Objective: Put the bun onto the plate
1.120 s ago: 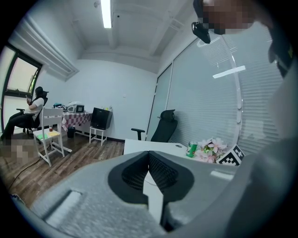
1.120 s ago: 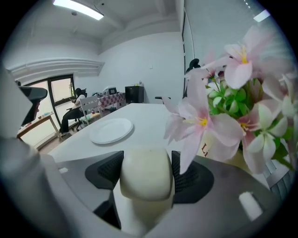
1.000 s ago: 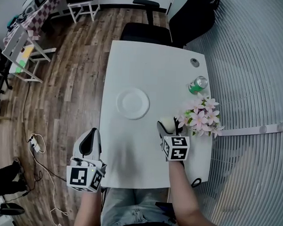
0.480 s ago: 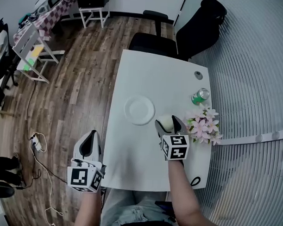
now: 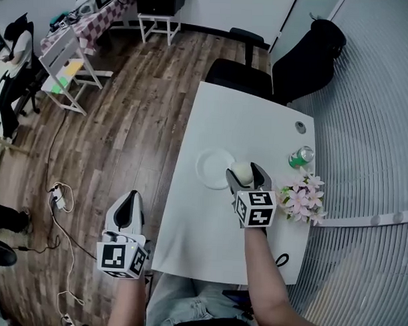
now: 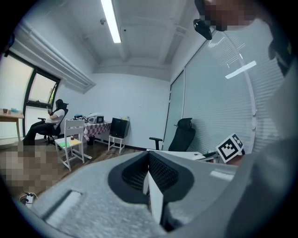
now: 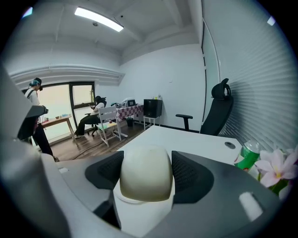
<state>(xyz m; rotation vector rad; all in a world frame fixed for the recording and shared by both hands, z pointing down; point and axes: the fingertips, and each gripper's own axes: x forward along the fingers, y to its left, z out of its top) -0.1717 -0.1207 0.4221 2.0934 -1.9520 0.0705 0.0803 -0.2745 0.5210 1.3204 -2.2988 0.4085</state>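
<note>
A pale cream bun [image 5: 240,172] [image 7: 146,172] is clamped between the jaws of my right gripper [image 5: 243,177] [image 7: 146,175], which is shut on it. It hangs over the right rim of the round white plate [image 5: 212,168] on the white table [image 5: 215,226]. In the right gripper view the plate [image 7: 139,208] shows just below the bun. My left gripper [image 5: 126,210] [image 6: 148,179] is held off the table's left edge, over the wooden floor, shut with nothing in it.
A green can [image 5: 301,157] [image 7: 246,156] and a bunch of pink flowers [image 5: 303,196] [image 7: 277,168] stand at the table's right side. A black office chair [image 5: 244,70] sits at the far end. White tables and seated people are at the far left.
My right gripper has carried the bun leftward from beside the flowers to the plate's right rim. The head view has shifted; the left gripper keeps its place.
</note>
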